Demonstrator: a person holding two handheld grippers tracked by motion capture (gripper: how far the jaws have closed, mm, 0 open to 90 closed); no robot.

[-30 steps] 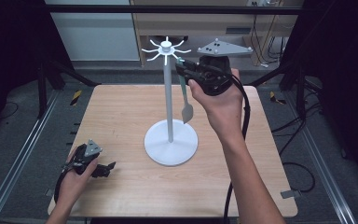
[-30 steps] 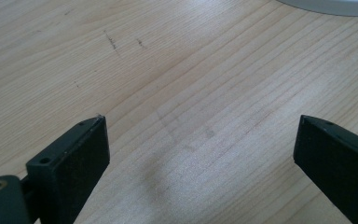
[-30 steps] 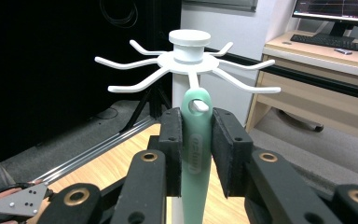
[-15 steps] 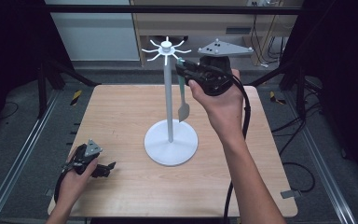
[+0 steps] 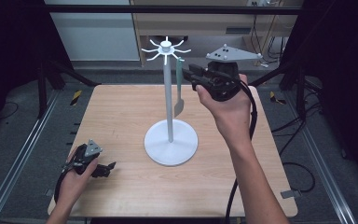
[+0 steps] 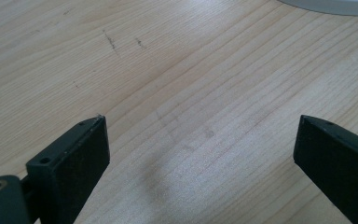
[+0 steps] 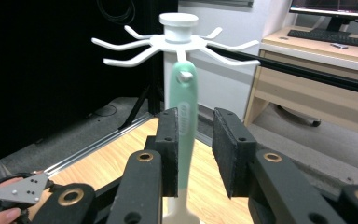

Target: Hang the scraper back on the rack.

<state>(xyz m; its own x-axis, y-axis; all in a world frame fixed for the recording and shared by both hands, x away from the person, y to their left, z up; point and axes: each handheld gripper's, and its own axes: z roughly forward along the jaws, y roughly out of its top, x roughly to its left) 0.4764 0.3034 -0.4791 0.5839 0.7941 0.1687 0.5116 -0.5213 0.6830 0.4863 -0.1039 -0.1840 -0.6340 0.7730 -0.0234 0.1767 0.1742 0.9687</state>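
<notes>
A white stand (image 5: 169,98) with hook arms on top rises from a round base (image 5: 171,142) at the table's middle. A green-handled spatula (image 5: 179,105) hangs from one hook. My right gripper (image 5: 191,74) is raised beside the handle. In the right gripper view it (image 7: 196,120) is open, with the green handle (image 7: 186,107) between the jaws, against the left one and clear of the right. The hook crown (image 7: 177,41) is just above. My left gripper (image 5: 106,168) rests on the table at the front left, open (image 6: 200,144) over bare wood.
The wooden table (image 5: 121,112) is framed by metal rails (image 5: 23,149). A desk with a keyboard (image 7: 328,37) stands behind the table. The stand's base edge (image 6: 335,4) lies ahead of my left gripper. A black cable (image 5: 242,154) trails along the right forearm.
My right gripper has drawn back slightly to the right from the stand, and the spatula hangs a little closer to the pole. The left hand has not moved.
</notes>
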